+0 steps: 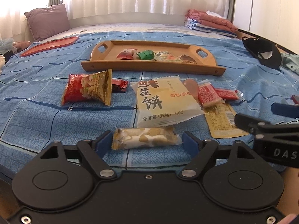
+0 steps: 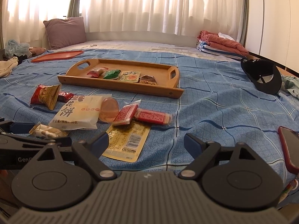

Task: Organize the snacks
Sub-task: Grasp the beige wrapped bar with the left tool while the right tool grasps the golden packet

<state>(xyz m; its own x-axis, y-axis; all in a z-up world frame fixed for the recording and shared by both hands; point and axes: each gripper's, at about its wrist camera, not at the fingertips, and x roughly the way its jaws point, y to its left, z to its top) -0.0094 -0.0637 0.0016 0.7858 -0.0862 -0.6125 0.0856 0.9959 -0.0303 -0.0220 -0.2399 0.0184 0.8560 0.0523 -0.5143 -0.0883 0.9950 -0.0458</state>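
My left gripper (image 1: 146, 142) is open, its blue pads on either side of a cream nougat bar (image 1: 145, 137) lying on the blue bedspread; the bar also shows in the right wrist view (image 2: 49, 131). My right gripper (image 2: 146, 143) is open and empty above the bedspread, next to a flat yellow packet (image 2: 127, 140). A wooden tray (image 1: 149, 67) farther back holds several snacks (image 1: 144, 55). Loose on the bed: a white flower-cake pack (image 1: 160, 102), a red-gold bag (image 1: 87, 89), two red packets (image 1: 207, 95) and a pink jelly (image 2: 109, 109).
A red tray (image 1: 50, 45) lies at the back left, near a purple pillow (image 1: 47, 21). A black cap (image 1: 263, 51) and folded laundry (image 1: 211, 23) are at the right. A red phone (image 2: 289, 147) lies by my right gripper.
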